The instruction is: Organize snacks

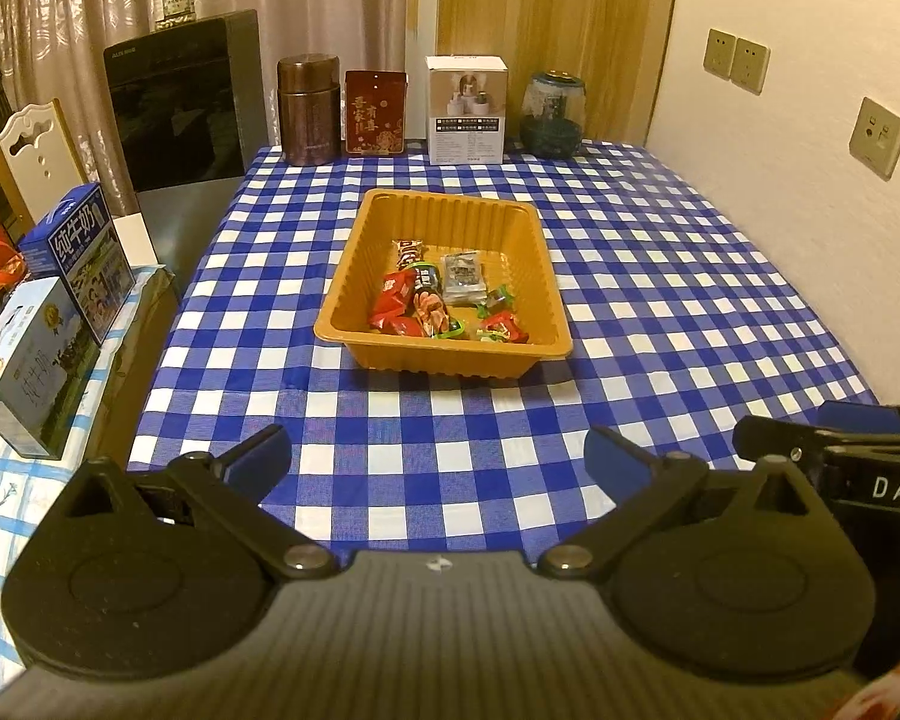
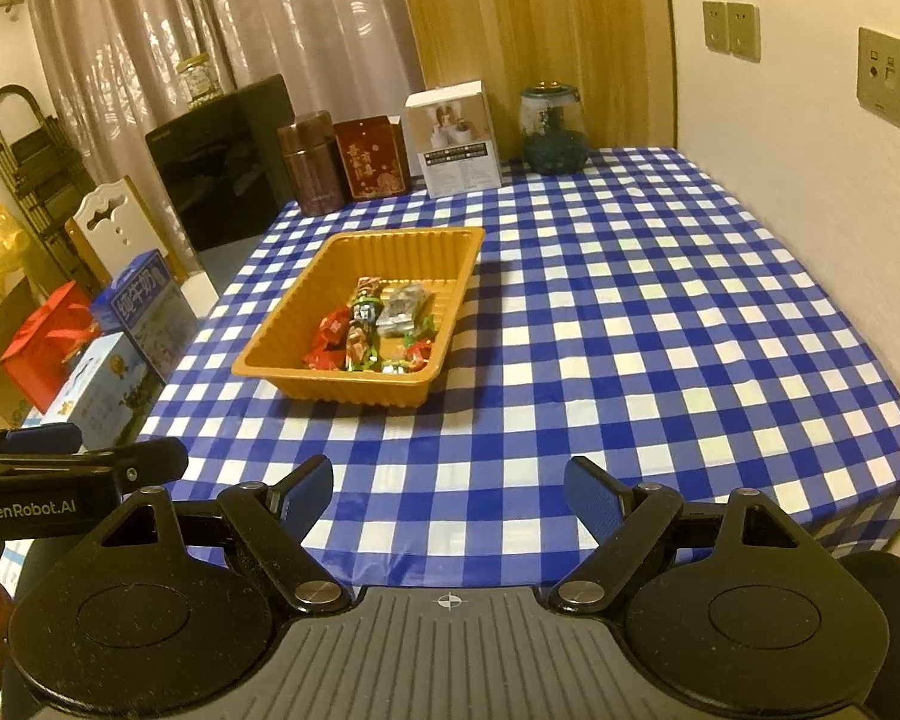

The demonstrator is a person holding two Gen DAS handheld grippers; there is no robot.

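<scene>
An orange plastic tray (image 1: 354,264) stands in the middle of the blue-and-white checked table; it also shows in the right wrist view (image 2: 282,324). Several wrapped snacks (image 1: 426,300) lie in its near half, red, green and silver (image 2: 366,330). My left gripper (image 1: 438,456) is open and empty, held above the table's near edge, well short of the tray. My right gripper (image 2: 450,498) is open and empty, beside the left one and to its right. Each gripper shows at the edge of the other's view.
At the table's far edge stand a brown canister (image 1: 308,111), a red box (image 1: 375,114), a white box (image 1: 467,111) and a glass jar (image 1: 552,114). Milk cartons (image 1: 60,294) sit on a side table at the left. A wall (image 1: 810,180) bounds the right.
</scene>
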